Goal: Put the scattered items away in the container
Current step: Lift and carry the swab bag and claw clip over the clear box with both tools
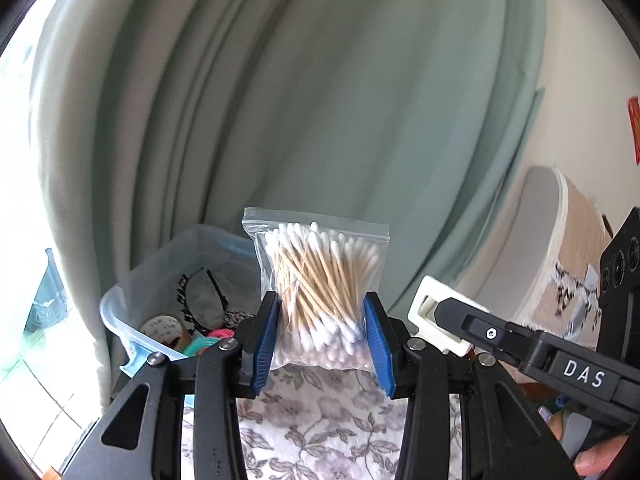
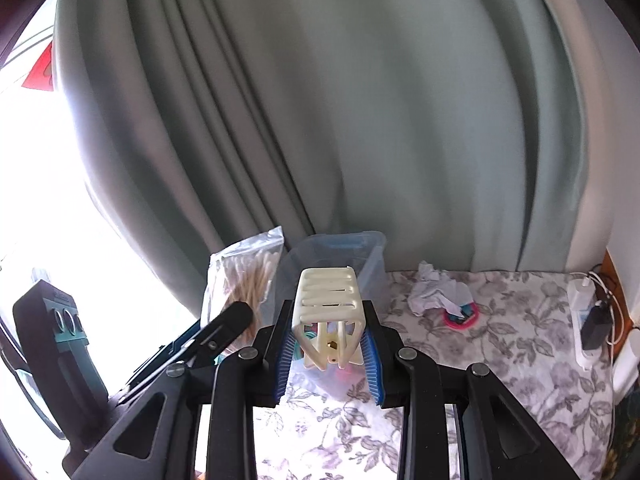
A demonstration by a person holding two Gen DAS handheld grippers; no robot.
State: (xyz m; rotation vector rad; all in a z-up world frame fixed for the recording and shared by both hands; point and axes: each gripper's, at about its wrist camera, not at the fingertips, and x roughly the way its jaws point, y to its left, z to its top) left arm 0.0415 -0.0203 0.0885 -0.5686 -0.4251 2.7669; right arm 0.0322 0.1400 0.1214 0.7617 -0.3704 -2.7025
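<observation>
- One bag of cotton swabs (image 1: 320,280) sits upright, clamped in your left gripper (image 1: 320,344), lifted beside the one clear container (image 1: 160,276).
- One cream hair claw (image 2: 328,312) is pinched in your right gripper (image 2: 329,356), raised before the container at the floral cloth's (image 2: 500,340) back edge.

Both handheld tools are matte black, each with two angular arms pinned by round silver screws and cut with triangular openings. The left gripper (image 1: 320,340) wears ribbed blue pads on its fingers (image 1: 264,344), and the right gripper (image 2: 329,354) carries the same. White letters "DAS" mark the right one's side, with teal trim on the left one's body.
</observation>
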